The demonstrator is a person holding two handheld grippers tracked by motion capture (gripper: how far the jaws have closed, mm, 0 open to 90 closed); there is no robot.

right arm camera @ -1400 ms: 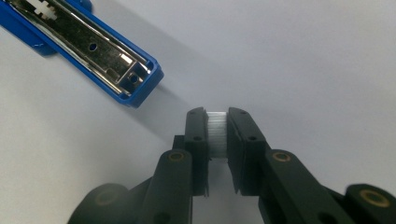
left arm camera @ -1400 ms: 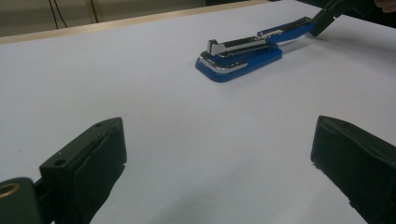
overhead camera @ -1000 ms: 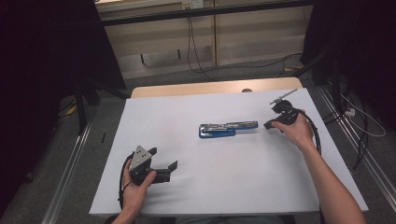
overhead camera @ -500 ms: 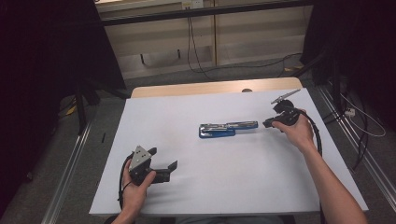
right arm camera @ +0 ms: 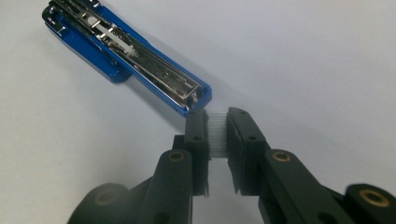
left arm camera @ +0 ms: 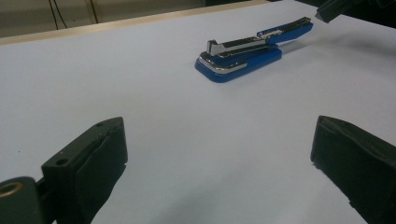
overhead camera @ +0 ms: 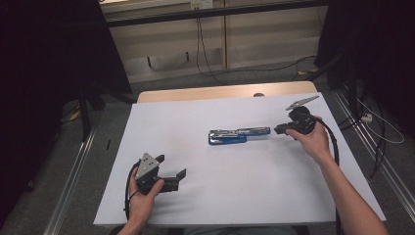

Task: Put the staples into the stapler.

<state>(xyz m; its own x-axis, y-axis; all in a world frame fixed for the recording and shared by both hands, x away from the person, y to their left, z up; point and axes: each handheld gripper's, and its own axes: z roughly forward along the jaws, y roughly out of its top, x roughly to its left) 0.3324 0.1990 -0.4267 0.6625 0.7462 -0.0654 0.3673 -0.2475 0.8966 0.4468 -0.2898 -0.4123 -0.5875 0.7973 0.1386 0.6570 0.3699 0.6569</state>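
A blue stapler lies swung open in the middle of the white sheet, its metal staple channel facing up. My right gripper sits at the stapler's right end, shut on a short pale strip of staples. In the right gripper view the strip's tip, between the jaws of that gripper, almost touches the channel's open end. My left gripper rests near the table's front left, jaws wide apart and empty. In the left gripper view this gripper faces the stapler from some way off.
A white sheet covers most of the table, with a bare wooden strip along the far edge. Metal rails run along both sides. Cables trail over the floor at the right and behind the table.
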